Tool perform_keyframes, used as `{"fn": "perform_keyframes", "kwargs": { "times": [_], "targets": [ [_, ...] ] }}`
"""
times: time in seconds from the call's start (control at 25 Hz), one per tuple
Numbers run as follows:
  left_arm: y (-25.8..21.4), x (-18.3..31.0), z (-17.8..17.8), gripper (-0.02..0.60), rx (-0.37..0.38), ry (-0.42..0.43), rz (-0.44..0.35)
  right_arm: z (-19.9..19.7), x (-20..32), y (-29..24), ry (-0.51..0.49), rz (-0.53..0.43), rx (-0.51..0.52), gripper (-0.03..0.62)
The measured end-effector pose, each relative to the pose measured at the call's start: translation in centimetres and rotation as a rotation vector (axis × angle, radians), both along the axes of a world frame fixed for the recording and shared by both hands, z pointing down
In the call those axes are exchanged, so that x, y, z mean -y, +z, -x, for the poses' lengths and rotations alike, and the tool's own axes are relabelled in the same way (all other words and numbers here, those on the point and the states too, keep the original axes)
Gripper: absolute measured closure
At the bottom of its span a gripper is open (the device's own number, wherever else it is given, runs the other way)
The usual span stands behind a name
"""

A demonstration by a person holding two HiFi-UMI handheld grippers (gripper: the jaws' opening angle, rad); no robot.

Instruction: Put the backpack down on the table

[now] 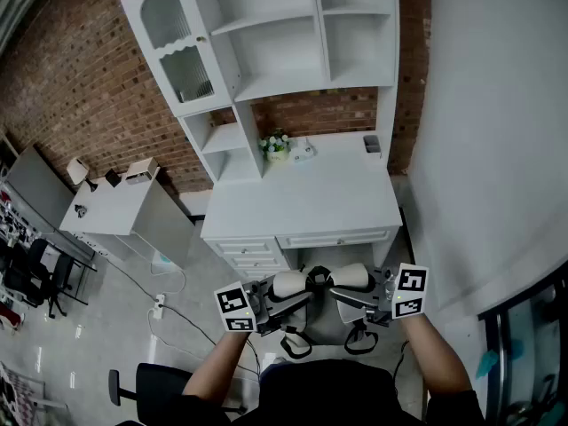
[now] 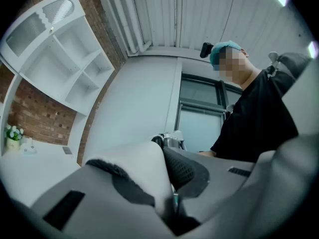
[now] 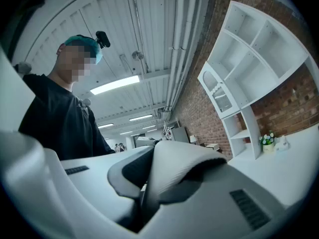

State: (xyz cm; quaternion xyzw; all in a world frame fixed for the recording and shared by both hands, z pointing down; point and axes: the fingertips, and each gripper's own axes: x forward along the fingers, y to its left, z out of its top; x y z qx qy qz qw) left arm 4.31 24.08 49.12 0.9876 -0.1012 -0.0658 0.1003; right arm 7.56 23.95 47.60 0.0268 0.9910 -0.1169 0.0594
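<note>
Only the backpack's two white padded shoulder straps show; its body is hidden. In the head view the left strap (image 1: 289, 285) and the right strap (image 1: 350, 278) arch side by side close to my chest, with black webbing loops (image 1: 296, 344) dangling under them. My left gripper (image 1: 271, 298) is shut on the left strap (image 2: 142, 166), whose dark mesh underside shows between the jaws. My right gripper (image 1: 371, 296) is shut on the right strap (image 3: 182, 161). Both grippers (image 2: 167, 193) (image 3: 147, 188) point inward, roughly level. The white desk (image 1: 311, 204) stands just ahead of them.
A white hutch with shelves (image 1: 266, 51) rises at the desk's back against a brick wall. A small flower pot (image 1: 277, 145) and a dark cup (image 1: 372, 144) stand at the desk's rear. A low white side table (image 1: 111, 207) is at left, a black chair (image 1: 155, 389) by my left arm.
</note>
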Motion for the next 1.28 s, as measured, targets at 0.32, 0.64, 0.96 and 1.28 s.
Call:
{"fn": "perform_keyframes", "kwargs": {
  "times": [0.32,0.64,0.96,1.28],
  "targets": [
    [-0.6,-0.7,-1.4,0.520,0.002,0.004,-0.024,-1.7,-0.8,-0.8,-0.029,0.016,0.024,0.549],
    [-1.3,-0.5,-2.4,0.521,0.000,-0.023,-0.022,-2.4,-0.2,-1.7,-0.023,0.031,0.011,0.549],
    [-2.1,1.7,-2.1,0.520,-0.011,0.007,-0.009,-2.2,2.3,-2.4,0.005,0.040,0.014,0.549],
    [-2.7,5.7,-0.9,0.522,-0.022,0.020,-0.015,-1.2,6.4,-3.1,0.023,0.057,0.028,0.549]
  ]
}}
